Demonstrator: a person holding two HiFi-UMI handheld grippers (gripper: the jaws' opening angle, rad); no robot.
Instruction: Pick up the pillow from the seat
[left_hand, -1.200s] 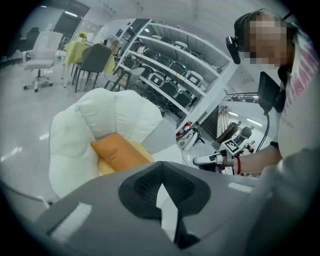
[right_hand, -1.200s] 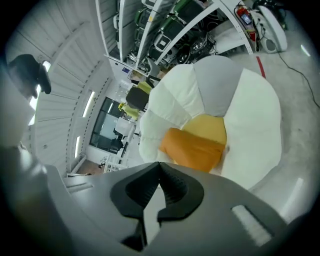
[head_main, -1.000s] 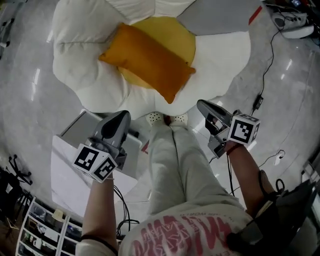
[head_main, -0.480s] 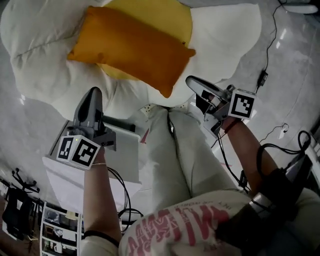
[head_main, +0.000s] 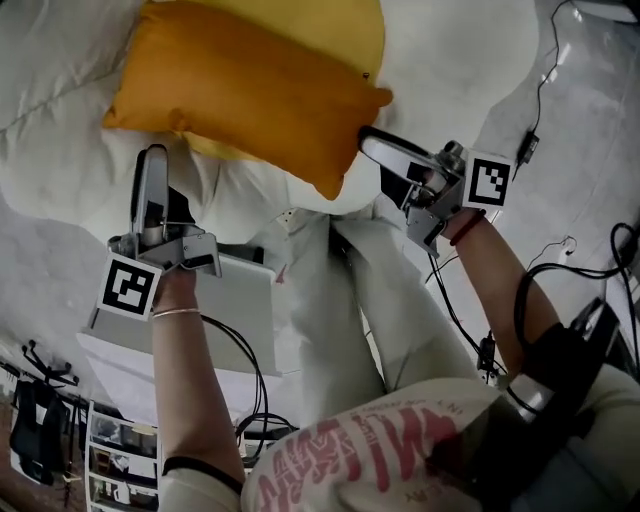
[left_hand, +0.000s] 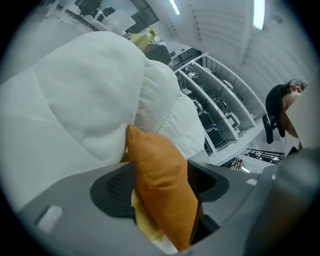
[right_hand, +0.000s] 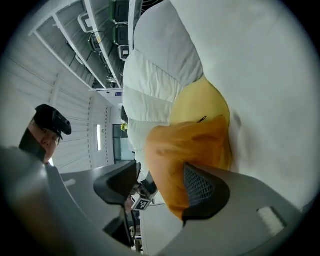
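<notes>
**Both grippers drop to the pillow with jaws parted**

At left, the left gripper (head_main: 152, 168) has come down from above the person's lap to the near-left edge of the orange pillow (head_main: 240, 90). Its jaws were together a second ago. They have just been opening and now stand apart around a corner of the pillow, with neither pad pressing on it. The pillow still lies across the yellow centre (head_main: 335, 25) of the white, petal-shaped seat (head_main: 60, 170). At right, the right gripper (head_main: 378, 165) has also lowered. Its jaws have just been opening around the pillow's near-right end, which sits against one pad and clear of the other. The approach looks finished, and what probably remains is to close both grippers and lift.
</notes>
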